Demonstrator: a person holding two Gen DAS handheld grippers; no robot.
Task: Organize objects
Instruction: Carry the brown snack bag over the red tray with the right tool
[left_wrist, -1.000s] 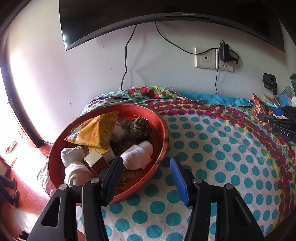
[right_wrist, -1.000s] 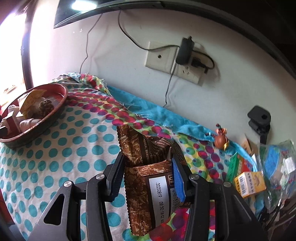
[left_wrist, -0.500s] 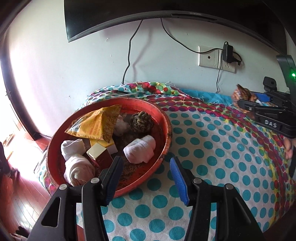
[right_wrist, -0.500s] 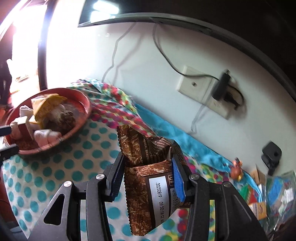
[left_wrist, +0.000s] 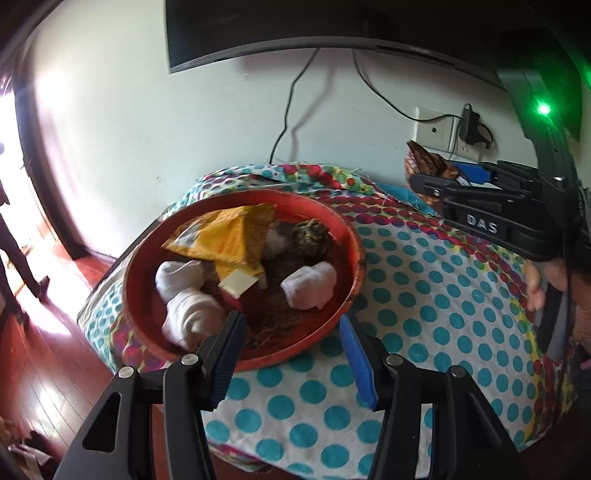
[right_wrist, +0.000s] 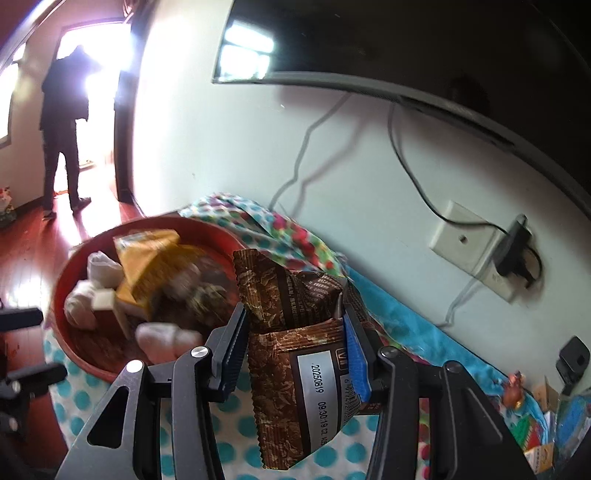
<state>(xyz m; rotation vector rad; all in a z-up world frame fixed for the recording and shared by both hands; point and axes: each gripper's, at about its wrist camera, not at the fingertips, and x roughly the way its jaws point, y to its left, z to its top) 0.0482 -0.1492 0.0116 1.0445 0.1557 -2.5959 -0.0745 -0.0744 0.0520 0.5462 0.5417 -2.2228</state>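
A red round basin (left_wrist: 354, 236) stands at the left end of the polka-dot cloth (left_wrist: 424, 295). It holds a yellow packet (left_wrist: 229, 236), rolled white socks (left_wrist: 310, 284), a small box and a dark round thing. My left gripper (left_wrist: 291, 343) is open and empty, over the basin's near rim. My right gripper (right_wrist: 295, 332) is shut on a brown snack packet (right_wrist: 291, 362) and holds it above the cloth, just right of the basin (right_wrist: 62, 284). The left wrist view shows the right gripper with the brown packet (left_wrist: 424, 162) at the right.
A dark TV (left_wrist: 332, 26) hangs on the wall, with cables down to a wall socket and charger (right_wrist: 480, 247). Small boxes and packets (right_wrist: 535, 435) lie at the cloth's far right. A person (right_wrist: 66, 110) stands in the bright doorway at left, on the red wooden floor.
My right gripper has carried the brown packet left, close to the basin. My left gripper has pulled back a little and stayed open.
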